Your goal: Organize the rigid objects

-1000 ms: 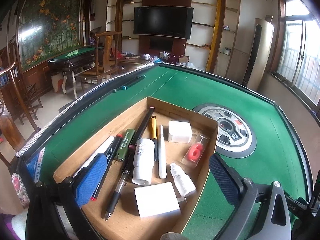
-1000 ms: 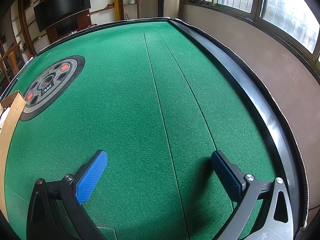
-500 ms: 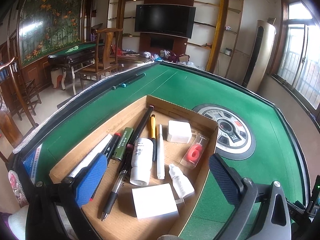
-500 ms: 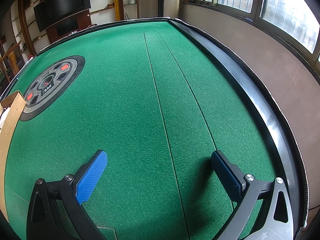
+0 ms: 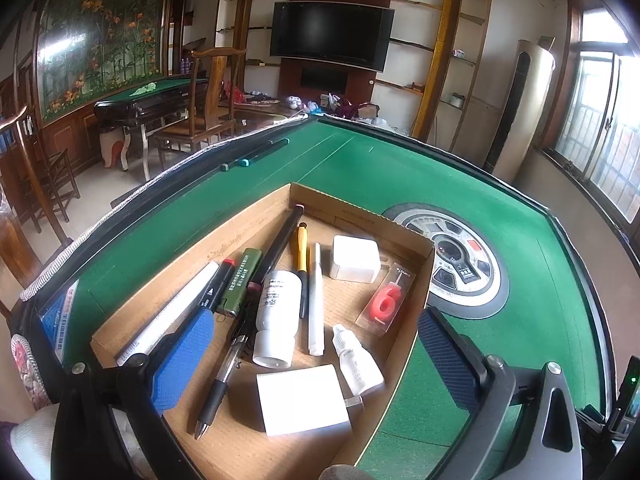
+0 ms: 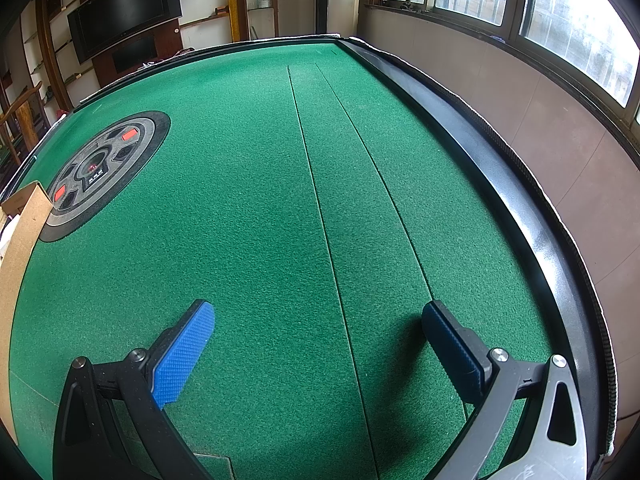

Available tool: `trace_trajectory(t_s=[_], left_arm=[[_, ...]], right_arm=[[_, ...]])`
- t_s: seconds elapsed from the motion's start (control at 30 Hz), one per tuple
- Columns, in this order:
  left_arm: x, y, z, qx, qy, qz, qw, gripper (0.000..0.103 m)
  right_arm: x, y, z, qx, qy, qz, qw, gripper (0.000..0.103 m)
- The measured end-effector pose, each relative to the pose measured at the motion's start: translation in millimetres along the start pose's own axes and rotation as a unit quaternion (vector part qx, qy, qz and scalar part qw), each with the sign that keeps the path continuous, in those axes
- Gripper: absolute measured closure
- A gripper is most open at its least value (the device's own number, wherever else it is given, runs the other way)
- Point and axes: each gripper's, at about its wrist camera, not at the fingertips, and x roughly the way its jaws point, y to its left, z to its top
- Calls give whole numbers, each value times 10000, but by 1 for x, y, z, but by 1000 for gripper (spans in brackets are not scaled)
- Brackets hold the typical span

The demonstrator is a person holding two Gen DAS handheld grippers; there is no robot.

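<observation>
Your left gripper (image 5: 316,354) hangs spread wide over the cardboard tray (image 5: 256,220) holding pens, white bottle (image 5: 277,316) and chargers, while your right gripper (image 6: 318,344) sits spread, empty, over bare green felt (image 6: 248,200).

A red candle (image 5: 385,299) in clear packaging is shaped as the numeral 6. Print on the white bottle (image 5: 277,312), green tube (image 5: 241,280) and black marker (image 5: 213,288) is too small to read.
</observation>
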Motion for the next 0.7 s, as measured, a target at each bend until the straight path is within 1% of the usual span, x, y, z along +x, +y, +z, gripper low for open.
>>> trace_trajectory(t_s=[0.43,0.63,0.7], left_arm=[[2,7,2,-59,50,17,10000,1],[0,9,2,-49,-75,104,9999,1],[-1,6,2,-45,-58,90,9999,1]], right_arm=[[0,0,0,0,1,0,10000,0],[0,0,0,-1,1,1,10000,0],[0,0,0,0,1,1,10000,0]])
